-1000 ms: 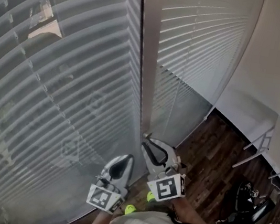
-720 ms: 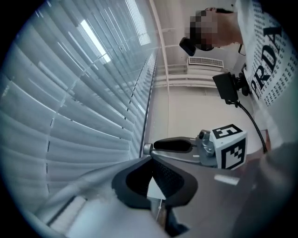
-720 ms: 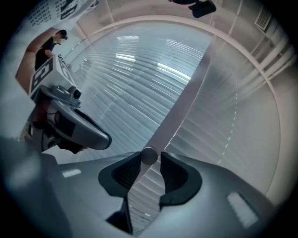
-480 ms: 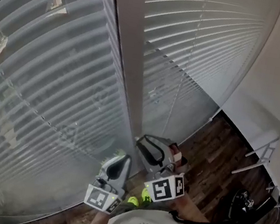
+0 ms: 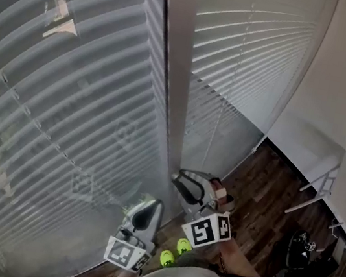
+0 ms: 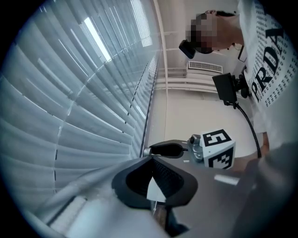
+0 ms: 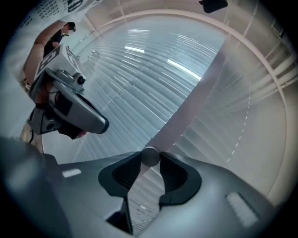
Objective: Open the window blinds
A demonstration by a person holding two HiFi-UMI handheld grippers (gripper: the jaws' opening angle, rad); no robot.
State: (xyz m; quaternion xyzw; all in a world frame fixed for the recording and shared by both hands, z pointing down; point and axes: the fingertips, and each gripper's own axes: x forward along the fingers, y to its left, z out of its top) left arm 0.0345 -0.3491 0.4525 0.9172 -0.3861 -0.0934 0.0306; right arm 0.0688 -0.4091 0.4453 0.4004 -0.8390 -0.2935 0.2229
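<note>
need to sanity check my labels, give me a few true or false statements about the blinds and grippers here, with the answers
1. The white slatted window blinds hang down over both panes. True.
2. The floor is grey carpet. False: it is a dark brown wooden plank floor.
3. A pale vertical window post separates the two blinds. True.
4. The right gripper clamps a slat. False: its jaws, just opened, flank a round grey rod end.

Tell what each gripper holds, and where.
Left gripper: nothing, jaws together. Right gripper: the tilt wand, round end between its jaw tips, which have just been opening; a firm pinch cannot be told.
</note>
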